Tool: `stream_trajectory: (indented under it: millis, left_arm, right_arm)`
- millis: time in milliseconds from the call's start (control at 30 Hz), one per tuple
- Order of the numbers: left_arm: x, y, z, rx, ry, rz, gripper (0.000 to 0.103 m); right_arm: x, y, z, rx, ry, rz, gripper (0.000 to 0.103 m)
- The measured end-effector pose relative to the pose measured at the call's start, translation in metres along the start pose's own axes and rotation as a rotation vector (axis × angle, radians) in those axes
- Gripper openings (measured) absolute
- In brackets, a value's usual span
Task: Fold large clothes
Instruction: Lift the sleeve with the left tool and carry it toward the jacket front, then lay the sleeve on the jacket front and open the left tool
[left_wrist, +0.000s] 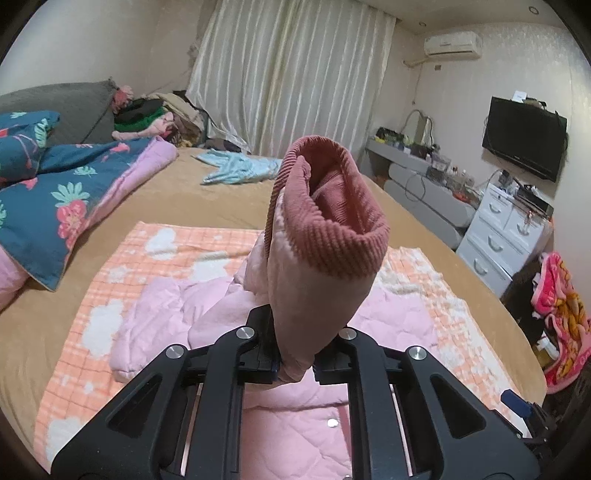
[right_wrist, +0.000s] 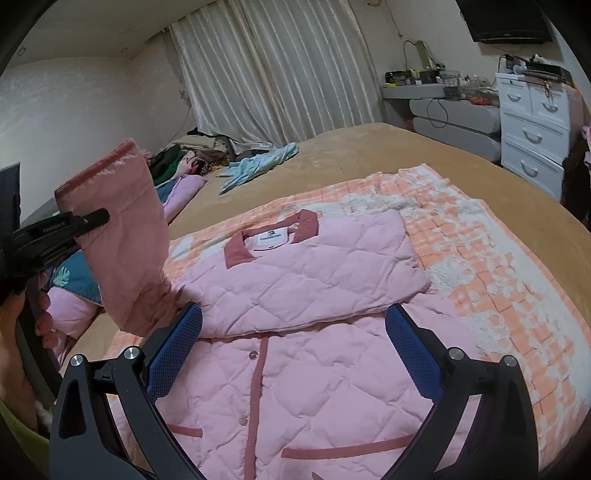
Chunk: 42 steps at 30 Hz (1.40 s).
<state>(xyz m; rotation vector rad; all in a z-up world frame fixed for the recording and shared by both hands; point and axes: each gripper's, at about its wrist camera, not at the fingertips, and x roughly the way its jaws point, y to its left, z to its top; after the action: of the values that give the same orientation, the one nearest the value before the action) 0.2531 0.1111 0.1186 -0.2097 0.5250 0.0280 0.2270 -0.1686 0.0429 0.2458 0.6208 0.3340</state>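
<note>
Plenty of bare tan bed (right_wrist: 369, 147) showing past the orange checked blanket (right_wrist: 498, 280). The pink quilted jacket (right_wrist: 303, 266) is lying on it, half folded. Left gripper (left_wrist: 295, 365) fingers are pinching its ribbed-cuff sleeve (left_wrist: 325, 236) up; only the right view is showing the collar. Right gripper (right_wrist: 293, 350) fingers are gaping wide, empty.

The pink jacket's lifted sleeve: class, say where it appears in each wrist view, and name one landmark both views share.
Left wrist view: the sleeve stands upright at centre, clamped in the left hand-held gripper, its ribbed cuff facing the camera.
Right wrist view: the sleeve rises at the left edge, pinched near the cuff; the right hand-held gripper hangs open above the jacket.
Shared landmark: the light blue garment on the bed by the curtain.
</note>
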Motion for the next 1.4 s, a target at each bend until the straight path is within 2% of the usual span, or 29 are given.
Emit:
stream_trajectory:
  millis: [567, 1033, 1167, 1267, 1300, 1333, 1400]
  left_arm:
    - [0.043, -0.056, -0.024, 0.091, 0.1, -0.043, 0.006]
    - [0.093, -0.092, -0.062, 0.199, 0.233, -0.091, 0.011]
    - [0.105, -0.099, -0.078, 0.235, 0.289, -0.105, 0.022]
    - [0.111, -0.104, -0.089, 0.281, 0.334, -0.109, 0.039]
    - [0.112, -0.106, -0.093, 0.299, 0.35, -0.109, 0.054]
    - [0.114, -0.108, -0.096, 0.318, 0.368, -0.109, 0.06]
    - [0.114, -0.111, -0.105, 0.358, 0.399, -0.115, 0.064]
  right_arm:
    - [0.014, -0.037, -0.012, 0.041, 0.013, -0.061, 0.099]
    - [0.027, -0.072, -0.019, 0.09, 0.046, -0.115, 0.099]
    - [0.029, -0.079, -0.021, 0.101, 0.058, -0.131, 0.099]
    - [0.03, -0.083, -0.021, 0.109, 0.062, -0.14, 0.099]
    - [0.031, -0.084, -0.022, 0.111, 0.063, -0.144, 0.099]
    - [0.031, -0.084, -0.021, 0.111, 0.064, -0.145, 0.099]
    - [0.031, -0.084, -0.021, 0.109, 0.066, -0.15, 0.099]
